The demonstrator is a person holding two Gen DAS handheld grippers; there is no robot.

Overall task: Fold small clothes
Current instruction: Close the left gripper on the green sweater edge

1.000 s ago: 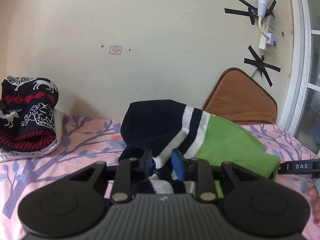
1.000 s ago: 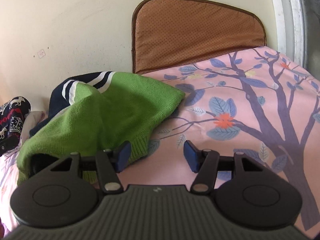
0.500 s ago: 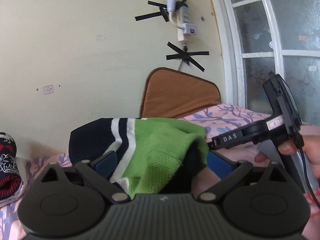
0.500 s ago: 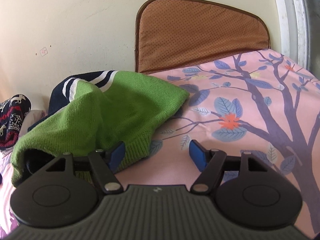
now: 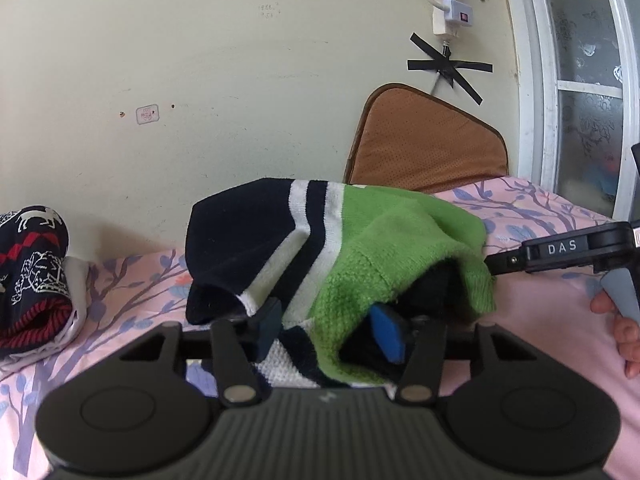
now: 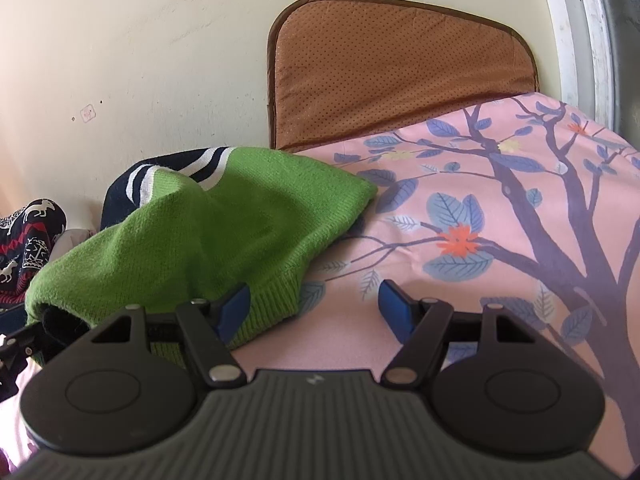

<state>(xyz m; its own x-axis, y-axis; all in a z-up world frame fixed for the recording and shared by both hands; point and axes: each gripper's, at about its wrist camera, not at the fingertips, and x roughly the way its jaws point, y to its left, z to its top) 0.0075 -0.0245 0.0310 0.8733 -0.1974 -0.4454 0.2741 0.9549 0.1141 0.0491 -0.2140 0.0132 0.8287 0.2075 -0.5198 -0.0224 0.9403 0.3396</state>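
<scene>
Between the matt black plastic fingers of the left gripper (image 5: pixel 326 330) lies a coarse knitted sweater in green, navy and white wool (image 5: pixel 360 240), fuzzy, with a ribbed hem just beside the right gripper (image 6: pixel 314 306). Both grippers carry smooth blue pads (image 5: pixel 386 334), shiny metal rivets and ribbed grey housings. Under them spreads a smooth pink printed cotton bedsheet (image 6: pixel 460 184). Beyond stands a brown perforated leather-like cushion (image 6: pixel 400 76) against a matt, scuffed cream painted wall (image 5: pixel 200 60). Far left rests a patterned navy and red knit garment (image 5: pixel 32 264).

Sweater (image 5: pixel 360 248) green, navy (white stripes); bedsheet (image 6: pixel 500 280) pink, tree-printed.
</scene>
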